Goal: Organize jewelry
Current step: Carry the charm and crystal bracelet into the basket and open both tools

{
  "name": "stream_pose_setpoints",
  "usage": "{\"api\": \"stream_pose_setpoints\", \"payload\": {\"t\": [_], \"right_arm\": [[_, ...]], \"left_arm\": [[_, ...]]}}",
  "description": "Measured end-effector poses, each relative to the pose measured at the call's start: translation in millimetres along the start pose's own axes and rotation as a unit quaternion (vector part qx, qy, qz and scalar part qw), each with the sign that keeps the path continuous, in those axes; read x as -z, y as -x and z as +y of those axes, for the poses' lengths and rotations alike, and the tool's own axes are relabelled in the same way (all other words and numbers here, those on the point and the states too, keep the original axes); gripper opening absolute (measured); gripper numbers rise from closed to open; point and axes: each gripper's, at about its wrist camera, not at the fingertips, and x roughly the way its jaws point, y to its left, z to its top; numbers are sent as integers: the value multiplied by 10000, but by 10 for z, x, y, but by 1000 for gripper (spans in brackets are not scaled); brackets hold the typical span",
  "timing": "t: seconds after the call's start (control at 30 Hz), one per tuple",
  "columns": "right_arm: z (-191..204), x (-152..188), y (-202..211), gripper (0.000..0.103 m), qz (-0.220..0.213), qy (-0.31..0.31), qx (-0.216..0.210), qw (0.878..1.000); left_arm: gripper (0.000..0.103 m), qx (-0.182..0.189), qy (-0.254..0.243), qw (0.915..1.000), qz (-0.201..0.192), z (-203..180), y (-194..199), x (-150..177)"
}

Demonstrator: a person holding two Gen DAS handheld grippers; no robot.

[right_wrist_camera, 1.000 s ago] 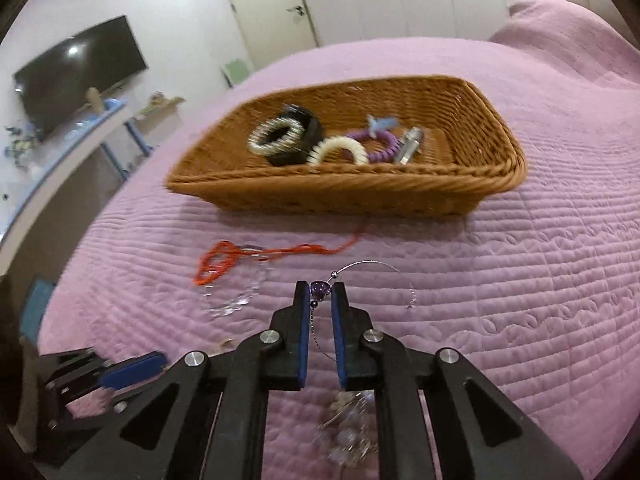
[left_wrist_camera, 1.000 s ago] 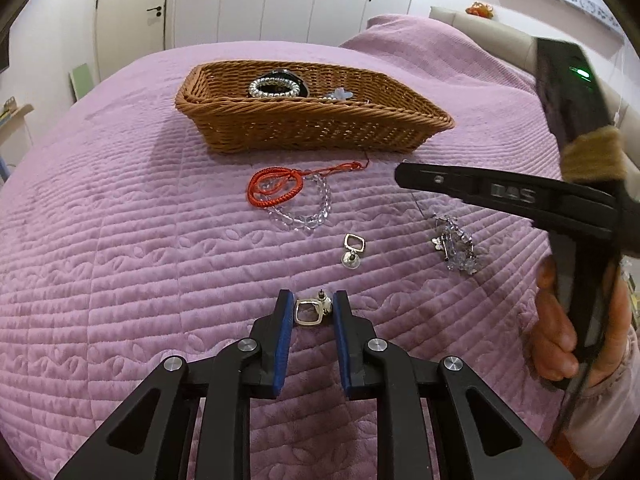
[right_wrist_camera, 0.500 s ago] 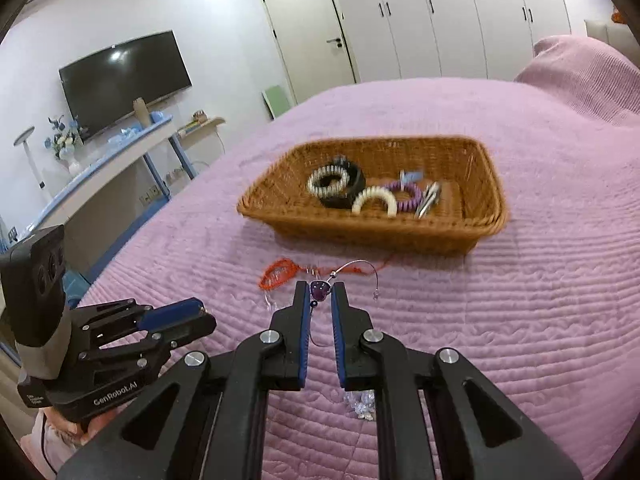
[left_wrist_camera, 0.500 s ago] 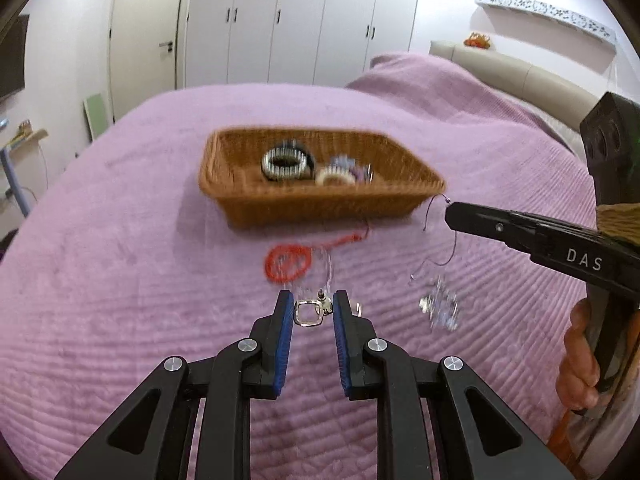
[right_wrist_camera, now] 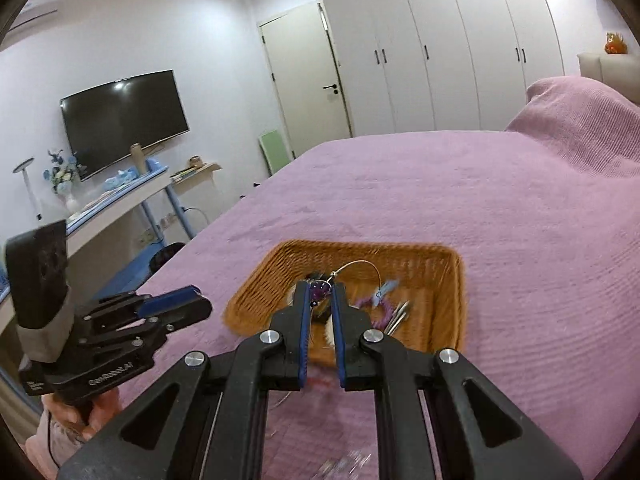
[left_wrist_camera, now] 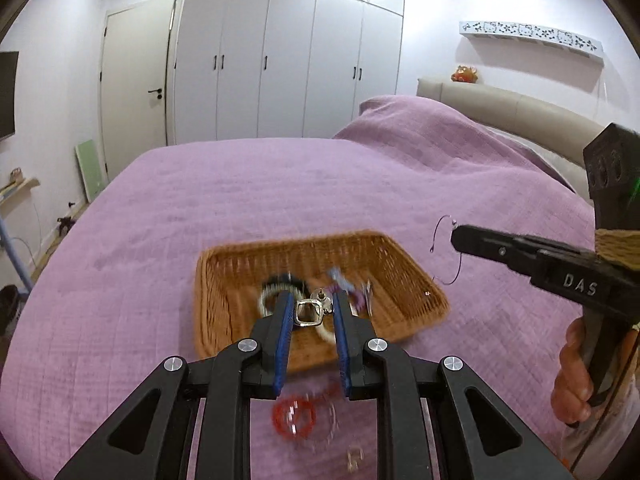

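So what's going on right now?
Left gripper shut on square earring. Right gripper shut on wire necklace. Wicker basket beyond, nothing blocking.

Both wrist views look forward-down over bed [left_wrist_camera: 280, 184]; share wicker basket [left_wrist_camera: 224, 280], wardrobe [right_wrist_camera: 440, 48].

A home bedroom: a purple-quilted bed [left_wrist_camera: 280, 200] fills the middle, white wardrobes [left_wrist_camera: 288, 60] behind, wall television [right_wrist_camera: 124, 120] at left.

Square-framed earring [left_wrist_camera: 308, 312] and purple-beaded wire hoop [right_wrist_camera: 320, 289] held above wicker basket [left_wrist_camera: 224, 272].
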Motion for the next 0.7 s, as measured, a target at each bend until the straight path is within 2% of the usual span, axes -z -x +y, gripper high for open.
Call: {"api": "stream_pose_setpoints", "payload": {"t": [0.13,0.27,0.33,0.43,0.5,0.57,0.7], "right_arm": [[-204,-130,-253,14,85,-99,109,9999],[-406,-173,-631,14,340,-168,284,9989],[-489,-129,-796,14,487,-212,421,9977],[-590,-8,-1002,14,643,-236,602,9958],[-635,93,-1110,14,703,-193,766,9944],[-671,169,-1180,14,719,-172,826,9938],[-762,281,-1306,14,836,-348,758,9930]], "left_arm": [[20,-32,67,10000,55,87,-294,-156],[20,-18,209,9995,242,233,-631,-179],[20,-45,281,9991,303,309,-778,-150],[20,197,628,9969,437,493,-992,-35],[20,190,715,9958,544,564,-1106,38],[20,104,711,9950,693,600,-1202,103],[20,157,729,9936,852,595,-1289,190]]}}
